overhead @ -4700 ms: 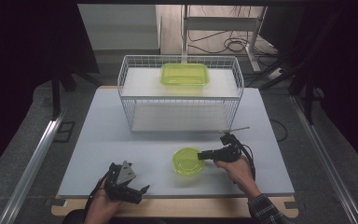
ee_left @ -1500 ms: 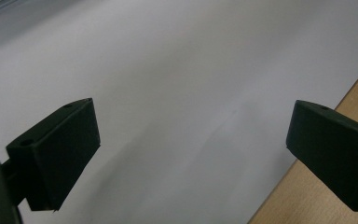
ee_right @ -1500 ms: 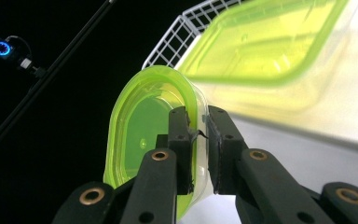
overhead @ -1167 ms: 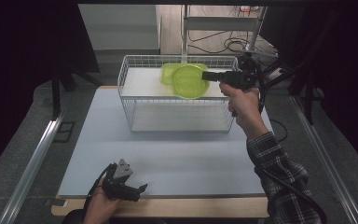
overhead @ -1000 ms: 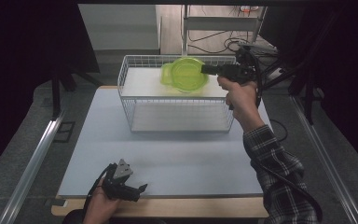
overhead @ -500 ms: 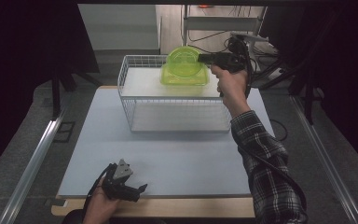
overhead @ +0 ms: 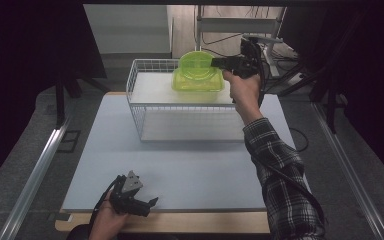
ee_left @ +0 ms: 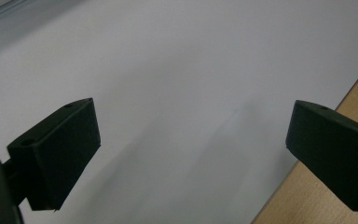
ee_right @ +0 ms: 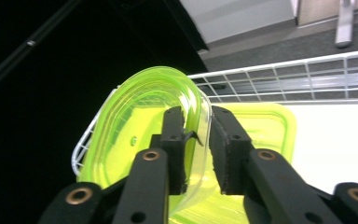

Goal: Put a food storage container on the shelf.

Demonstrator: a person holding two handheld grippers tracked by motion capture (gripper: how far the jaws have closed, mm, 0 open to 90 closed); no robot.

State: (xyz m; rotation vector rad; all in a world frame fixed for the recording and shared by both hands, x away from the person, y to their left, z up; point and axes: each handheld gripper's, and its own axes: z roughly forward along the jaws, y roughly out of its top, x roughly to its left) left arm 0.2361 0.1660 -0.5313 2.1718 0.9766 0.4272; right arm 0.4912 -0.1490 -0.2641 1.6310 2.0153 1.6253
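Observation:
A round lime-green bowl (overhead: 196,64) stands tilted on edge at the back of the white wire basket (overhead: 135,107), against a lime-green rectangular container (overhead: 197,84). My right gripper (overhead: 214,62) reaches over the basket from the right. In the right gripper view the bowl's (ee_right: 135,135) wall runs between the jaws of my right gripper (ee_right: 196,114), which have just been opening; a gap shows beside the wall. The container (ee_right: 265,126) lies behind. My left gripper (overhead: 150,204) rests open on the table's near edge; its own view shows my left gripper (ee_left: 191,135) with nothing between the jaws.
The pale grey table top (overhead: 180,160) stretches between the basket and the wooden front edge (overhead: 205,222). A metal rail (overhead: 35,175) runs along the left side. Cables and a stand (overhead: 275,45) lie behind the basket.
The right hand carried the bowl from the basket's right side leftward over the rectangular container, and the bowl has tipped more upright. The left gripper has stayed put.

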